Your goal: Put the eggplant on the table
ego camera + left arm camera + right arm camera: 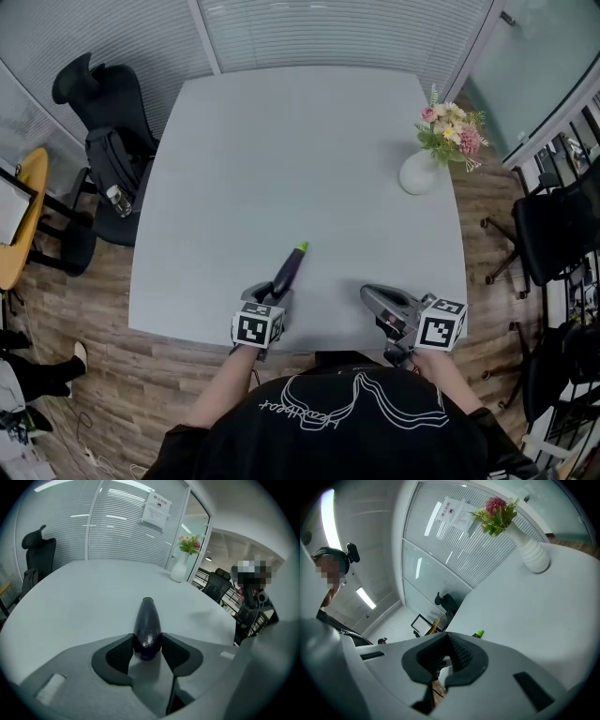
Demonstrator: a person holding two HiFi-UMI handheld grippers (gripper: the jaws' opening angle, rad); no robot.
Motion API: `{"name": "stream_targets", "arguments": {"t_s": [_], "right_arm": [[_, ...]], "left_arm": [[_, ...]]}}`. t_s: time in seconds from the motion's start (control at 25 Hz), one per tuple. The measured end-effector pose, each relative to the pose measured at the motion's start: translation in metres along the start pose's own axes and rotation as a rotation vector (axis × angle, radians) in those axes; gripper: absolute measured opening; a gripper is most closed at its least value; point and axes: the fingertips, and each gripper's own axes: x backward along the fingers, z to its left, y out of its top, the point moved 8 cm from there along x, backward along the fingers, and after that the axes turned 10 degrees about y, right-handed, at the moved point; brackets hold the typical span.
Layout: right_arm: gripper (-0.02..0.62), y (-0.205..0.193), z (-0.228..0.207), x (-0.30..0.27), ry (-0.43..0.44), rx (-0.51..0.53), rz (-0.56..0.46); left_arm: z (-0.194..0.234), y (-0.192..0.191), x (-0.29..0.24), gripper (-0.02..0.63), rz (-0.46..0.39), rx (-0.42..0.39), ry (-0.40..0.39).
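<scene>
The eggplant (290, 269) is gripped at its dark end by the left gripper (277, 294), whose jaws are spread wide around it, over the near edge of the table (309, 159), left of middle, green stem toward the centre. The right gripper (375, 298) is held closed and empty at the near edge, right of middle.

Vase: you've got a white vase (417, 174) at upper right, pink and yellow flowers (452, 127) spilling out.
Chair: black office chair (101, 117) upper left, a bottle (119, 201) by it.
Floor: wood planks (94, 319) lower left.
</scene>
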Motion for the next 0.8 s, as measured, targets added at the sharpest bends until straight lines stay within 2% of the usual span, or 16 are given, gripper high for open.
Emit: {"name": "stream_targets", "arguments": {"t_s": [0.16,0.36,0.8], "right_arm": [[0.009,-0.002,0.003,0.0,0.002,0.005,0.003],[0.009,-0.004,0.008,0.0,0.012,0.01,0.009],[0.009,-0.012,0.028,0.006,0.02,0.045,0.009]], "left_arm": [[0.0,0.0,0.001,0.193,-0.009,-0.007,-0.003],[-0.002,0.002,0.004,0.224,-0.032,0.001,-0.026],[-0.001,0.001,0.044,0.235,-0.114,0.069,-0.04]]}}
